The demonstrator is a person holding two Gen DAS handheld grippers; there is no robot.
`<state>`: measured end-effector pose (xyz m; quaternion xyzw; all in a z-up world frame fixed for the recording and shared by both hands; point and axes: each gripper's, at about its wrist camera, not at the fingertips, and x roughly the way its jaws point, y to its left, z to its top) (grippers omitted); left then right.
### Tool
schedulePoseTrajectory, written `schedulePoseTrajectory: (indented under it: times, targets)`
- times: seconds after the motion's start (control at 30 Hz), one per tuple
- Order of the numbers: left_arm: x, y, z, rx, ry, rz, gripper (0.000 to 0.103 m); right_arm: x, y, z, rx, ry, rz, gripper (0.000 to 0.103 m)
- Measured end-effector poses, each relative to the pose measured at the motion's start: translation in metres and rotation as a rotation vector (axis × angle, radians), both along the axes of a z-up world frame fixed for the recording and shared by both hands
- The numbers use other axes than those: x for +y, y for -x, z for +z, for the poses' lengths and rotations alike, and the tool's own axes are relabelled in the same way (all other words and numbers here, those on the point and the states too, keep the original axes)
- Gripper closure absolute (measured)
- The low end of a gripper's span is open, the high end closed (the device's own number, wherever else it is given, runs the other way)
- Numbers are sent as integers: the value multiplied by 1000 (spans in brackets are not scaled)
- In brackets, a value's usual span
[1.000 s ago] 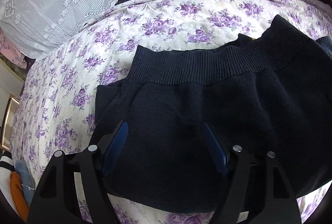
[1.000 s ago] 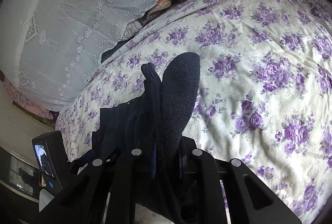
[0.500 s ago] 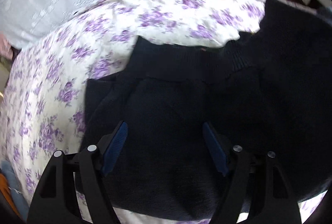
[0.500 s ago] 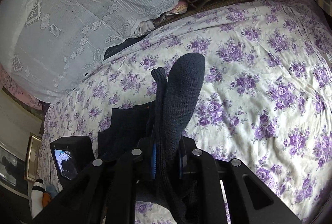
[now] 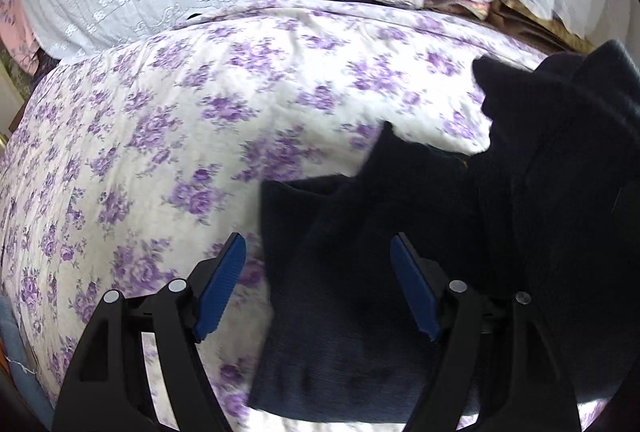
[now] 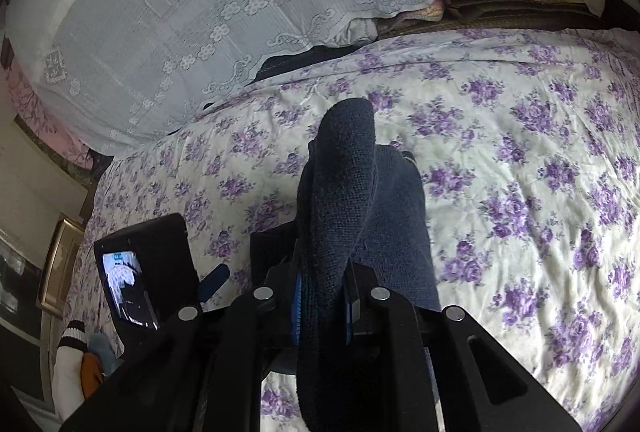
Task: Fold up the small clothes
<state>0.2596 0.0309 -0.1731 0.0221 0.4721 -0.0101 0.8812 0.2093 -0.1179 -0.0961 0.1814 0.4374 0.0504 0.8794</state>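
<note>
A dark navy knit garment [image 5: 360, 272] lies on the purple-flowered bedspread [image 5: 180, 152]. My left gripper [image 5: 318, 272] is open and empty above the garment's left edge, its left blue pad [image 5: 222, 284] over bare bedspread. My right gripper [image 6: 322, 296] is shut on the garment's ribbed band [image 6: 340, 192] and holds it lifted, folded over towards the left. The raised part shows at the right of the left wrist view [image 5: 560, 160]. The left gripper's camera body [image 6: 144, 272] shows in the right wrist view.
A white lace cloth [image 6: 200, 12] covers a pile at the bed's far side. Folded brown and pink fabrics [image 6: 480, 12] lie behind the bedspread. A striped sock and orange item [image 6: 80, 364] lie at the lower left bed edge.
My right gripper has carried the ribbed band up and leftwards over the garment. My left gripper has shifted left, so more bare bedspread shows under it.
</note>
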Motion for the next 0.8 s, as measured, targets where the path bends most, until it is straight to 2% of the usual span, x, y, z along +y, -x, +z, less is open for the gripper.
schedulePoseTrajectory:
  times: [0.23, 0.43, 0.57, 0.6, 0.67, 0.7, 0.8]
  targets:
    - [50, -8, -8, 5, 3, 106, 30, 55, -16, -22, 40, 19, 36, 87]
    - [95, -3, -23, 36, -48, 196, 30, 84, -28, -59, 103, 52, 89, 87]
    - [116, 8, -27, 48, -61, 239, 30, 95, -35, -88, 201, 57, 174, 82]
    - [119, 12, -26, 50, -58, 246, 30, 93, -34, -88, 198, 42, 181, 81]
    - [124, 18, -23, 47, -53, 263, 30, 89, -30, -79, 173, -2, 206, 70]
    - [125, 21, -22, 45, -51, 269, 30, 87, -27, -72, 160, -31, 224, 70]
    - [126, 31, -8, 26, -8, 281, 30, 74, -6, -36, 42, -43, 303, 68]
